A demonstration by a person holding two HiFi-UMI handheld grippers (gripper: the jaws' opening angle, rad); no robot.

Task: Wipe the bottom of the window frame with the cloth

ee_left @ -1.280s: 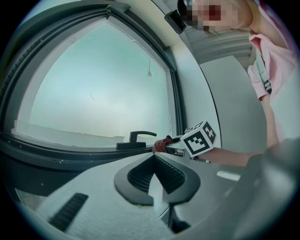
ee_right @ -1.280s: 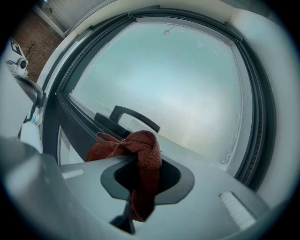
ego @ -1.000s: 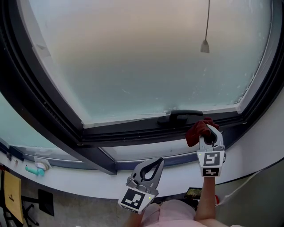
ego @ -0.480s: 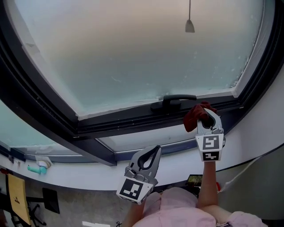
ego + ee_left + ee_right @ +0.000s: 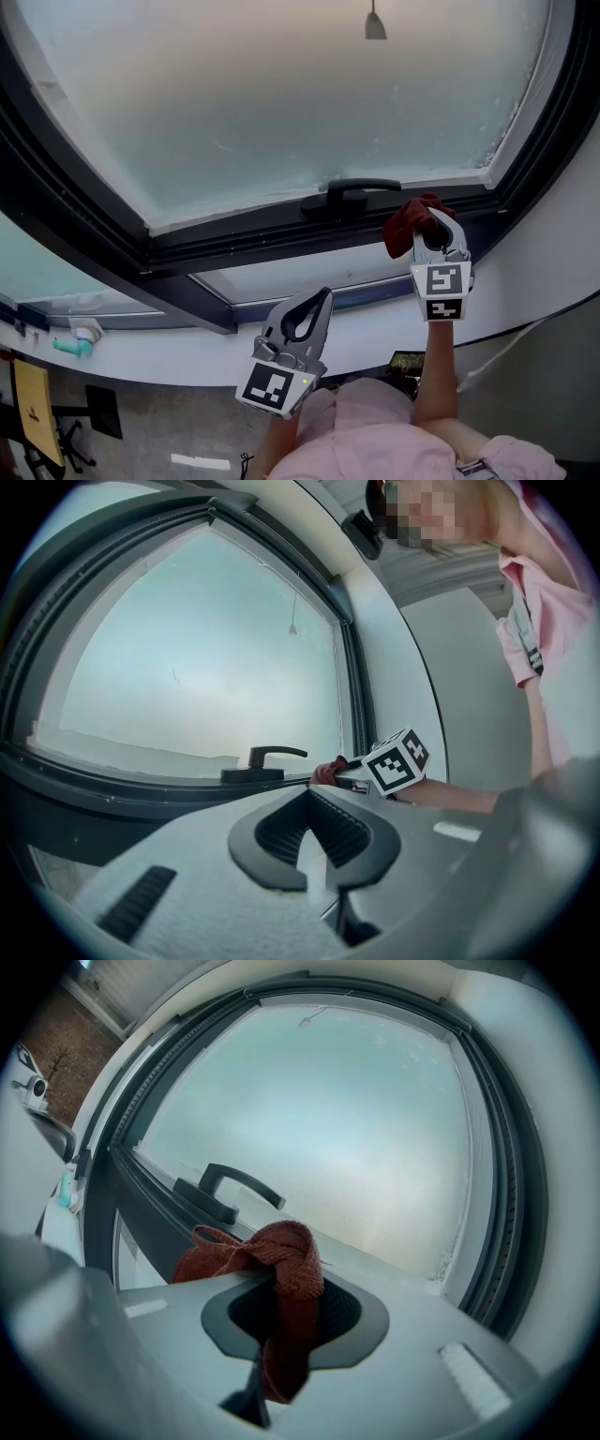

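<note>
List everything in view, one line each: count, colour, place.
window frame: one, dark grey, across the head view.
frosted pane: one, pale grey-green, inside the frame.
window handle: one, black, on the frame's bottom rail.
cord pull: one, grey, hanging before the pane.
sill: one, white, below the frame.
small object: one, teal, far left on the sill.
cloth: one, red, right of the handle.
left gripper: shut, empty, over the sill.
right gripper: shut on the cloth.
</note>
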